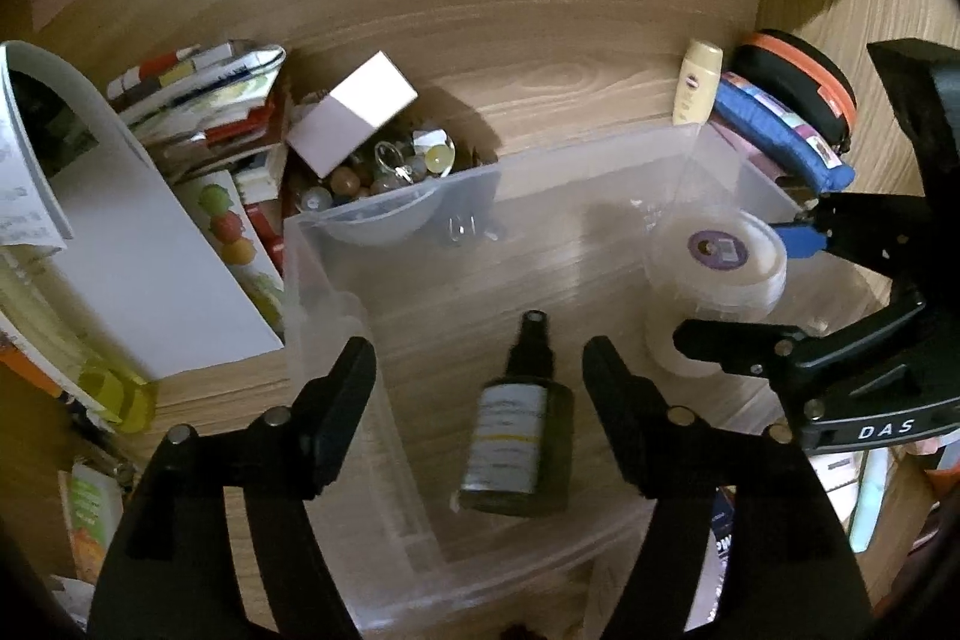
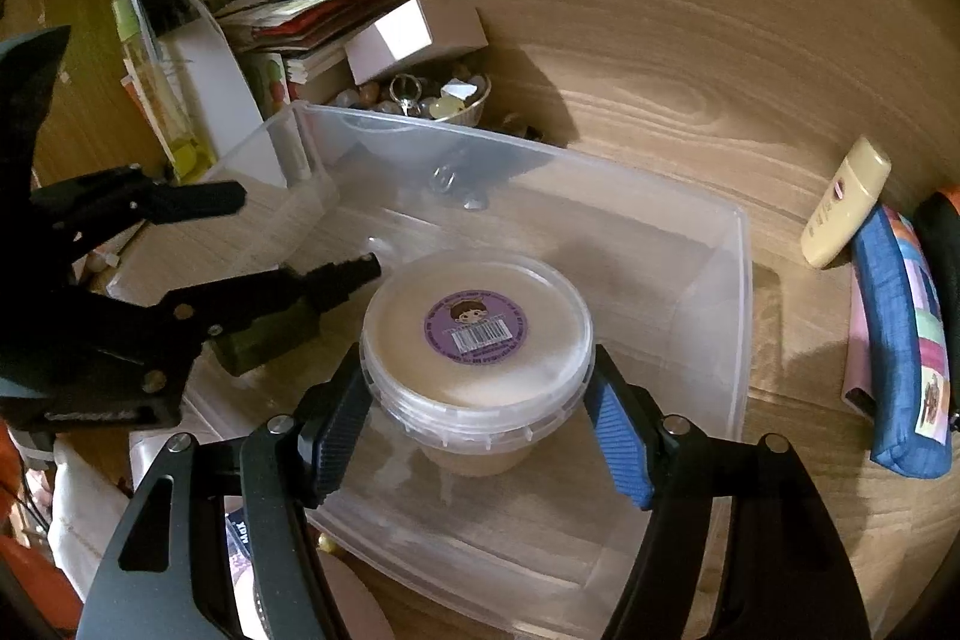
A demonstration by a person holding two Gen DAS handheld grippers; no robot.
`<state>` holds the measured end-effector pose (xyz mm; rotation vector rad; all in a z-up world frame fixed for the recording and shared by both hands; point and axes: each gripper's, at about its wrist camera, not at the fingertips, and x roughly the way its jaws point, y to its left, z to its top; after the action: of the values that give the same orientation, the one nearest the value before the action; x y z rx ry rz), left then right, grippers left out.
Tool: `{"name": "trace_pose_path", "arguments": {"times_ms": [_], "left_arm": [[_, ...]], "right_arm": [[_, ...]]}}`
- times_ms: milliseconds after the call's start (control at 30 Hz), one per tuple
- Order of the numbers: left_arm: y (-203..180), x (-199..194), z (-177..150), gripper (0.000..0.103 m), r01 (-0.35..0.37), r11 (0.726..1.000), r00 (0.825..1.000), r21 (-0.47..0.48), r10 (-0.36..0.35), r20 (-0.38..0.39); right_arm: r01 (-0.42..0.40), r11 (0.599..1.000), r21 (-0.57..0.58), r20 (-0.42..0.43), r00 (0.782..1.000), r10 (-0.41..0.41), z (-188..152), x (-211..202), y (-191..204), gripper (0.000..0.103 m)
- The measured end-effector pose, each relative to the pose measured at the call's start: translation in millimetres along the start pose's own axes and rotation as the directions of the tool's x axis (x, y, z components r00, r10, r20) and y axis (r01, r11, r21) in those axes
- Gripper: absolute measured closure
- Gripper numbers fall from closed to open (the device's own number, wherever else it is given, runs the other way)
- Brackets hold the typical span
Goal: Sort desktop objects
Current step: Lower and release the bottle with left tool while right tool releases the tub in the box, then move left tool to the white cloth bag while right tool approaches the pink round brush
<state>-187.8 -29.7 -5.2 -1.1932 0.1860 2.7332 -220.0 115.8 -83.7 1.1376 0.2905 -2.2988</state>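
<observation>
**A:** What's the biggest thing in front of you?

**B:** The wooden desk, and on it the clear plastic bin I'm working over. Behind the bin I see a leaning stack of books, a pale box tipped on a bowl of beads and trinkets, and off to the right a blue fabric pouch with a cream lotion bottle just beside it.

**A:** And inside the bin?

**B:** Two things. A round lidded tub with a purple sticker sits upright toward the right side. A dark spray bottle lies on its side on the bin floor, nozzle pointing away from me.

**A:** Your right gripper?

**B:** My right gripper has its blue-faced pads on either side of the tub, right under the lid's rim. They look to be against it, so I read that as a grip on the tub.

**A:** The left?

**B:** My left gripper has its jaws spread wide. The spray bottle lies between and below them, clear of both pads, so nothing is held there.
</observation>
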Motion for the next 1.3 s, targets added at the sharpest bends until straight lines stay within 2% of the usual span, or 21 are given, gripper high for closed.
{"name": "trace_pose_path", "arguments": {"times_ms": [233,300,433,633,733,833,867,900,933,1067,1200,1300], "left_arm": [[-1,-18,-1,0.022,-0.022,1.000,0.999,-0.003,0.022,0.048],[-2,-24,-2,0.017,-0.032,0.999,0.997,-0.005,0.032,0.064],[0,-33,-3,0.014,-0.042,0.999,0.995,-0.014,0.043,0.087],[7,-48,-8,0.010,-0.052,0.998,0.992,-0.034,0.055,0.114],[10,-56,-10,0.007,-0.056,0.997,0.989,-0.044,0.061,0.132],[12,-62,-13,0.007,-0.059,0.997,0.988,-0.053,0.066,0.140],[12,-64,-15,0.007,-0.060,0.997,0.988,-0.055,0.067,0.142],[13,-66,-16,0.007,-0.061,0.996,0.987,-0.058,0.069,0.145],[14,-67,-17,0.007,-0.061,0.996,0.987,-0.060,0.069,0.147],[15,-75,-21,0.007,-0.060,0.996,0.985,-0.070,0.070,0.156],[14,-90,-27,0.007,-0.061,0.995,0.982,-0.075,0.074,0.176],[11,-102,-33,0.006,-0.070,0.995,0.978,-0.075,0.083,0.190]], "right_arm": [[0.033,0.999,0.001,-0.015,0.999,-0.033,0,-2,3,0.036],[0.036,0.999,0.014,-0.027,0.999,-0.036,1,-1,1,0.037],[0.035,0.998,0.055,-0.063,0.998,-0.031,0,1,-4,0.037],[0.089,0.994,0.061,-0.089,0.993,-0.083,-2,-3,-3,0.037],[0.152,0.988,0.019,-0.070,0.986,-0.150,-1,-7,4,0.037],[0.252,0.966,-0.062,-0.028,0.967,-0.254,-1,-12,16,0.036],[0.294,0.952,-0.089,-0.007,0.955,-0.296,-1,-15,21,0.031],[0.327,0.938,-0.118,0.026,0.945,-0.326,-2,-21,26,0.020],[0.347,0.928,-0.135,0.072,0.938,-0.340,-3,-29,33,0.018],[0.364,0.917,-0.163,0.144,0.928,-0.343,-4,-51,48,0.018],[0.364,0.919,-0.151,0.152,0.927,-0.342,-6,-63,53,0.018],[0.338,0.934,-0.118,0.153,0.935,-0.320,-11,-70,52,0.018]]}}
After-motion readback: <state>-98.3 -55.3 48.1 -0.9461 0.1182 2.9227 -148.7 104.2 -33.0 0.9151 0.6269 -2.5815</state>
